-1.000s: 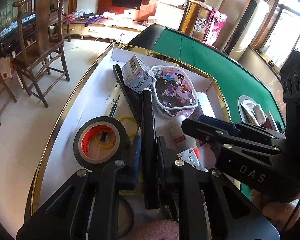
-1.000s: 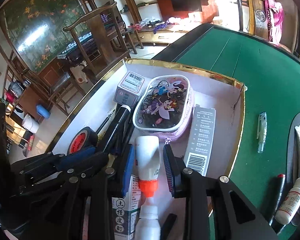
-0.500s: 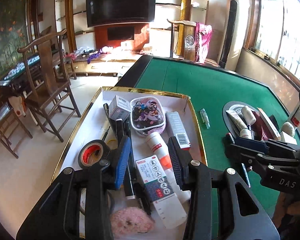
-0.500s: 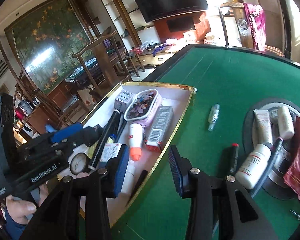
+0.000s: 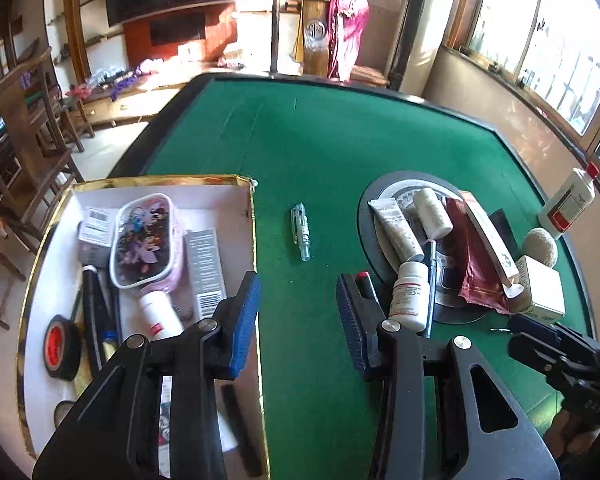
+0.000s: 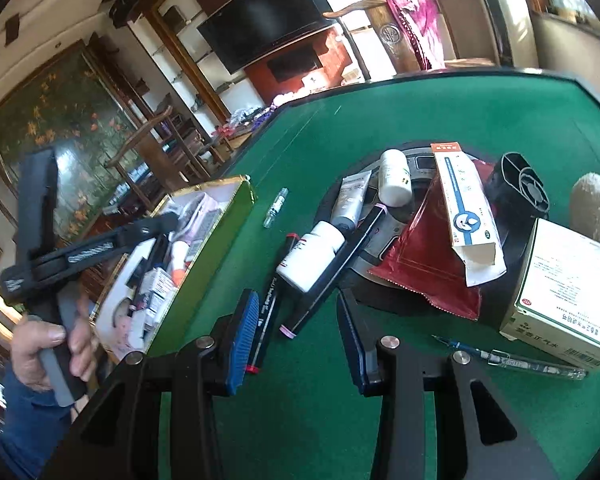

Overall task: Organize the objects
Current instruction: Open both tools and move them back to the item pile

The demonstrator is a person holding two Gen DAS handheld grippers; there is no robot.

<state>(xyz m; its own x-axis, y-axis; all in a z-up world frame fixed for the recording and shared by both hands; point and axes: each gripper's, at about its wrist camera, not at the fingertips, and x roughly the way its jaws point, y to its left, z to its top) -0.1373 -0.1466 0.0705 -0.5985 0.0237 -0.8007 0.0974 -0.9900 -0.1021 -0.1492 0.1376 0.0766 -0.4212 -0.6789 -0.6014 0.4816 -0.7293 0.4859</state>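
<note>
Right gripper (image 6: 296, 334), jaws apart and empty, hovers just short of the black marker (image 6: 334, 266), whose long axis runs diagonally up-right onto the pile.

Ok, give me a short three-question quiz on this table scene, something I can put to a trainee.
1. True or false: the clear pen lies inside the gold-edged box.
2. What colour is the foil pouch lying on the round tray?
3. Where is the roll of black tape? A: in the gold-edged box. B: on the round tray. C: on a chair.

Key
1. False: it lies on the green felt, between box and tray.
2. Red.
3. A.
</note>
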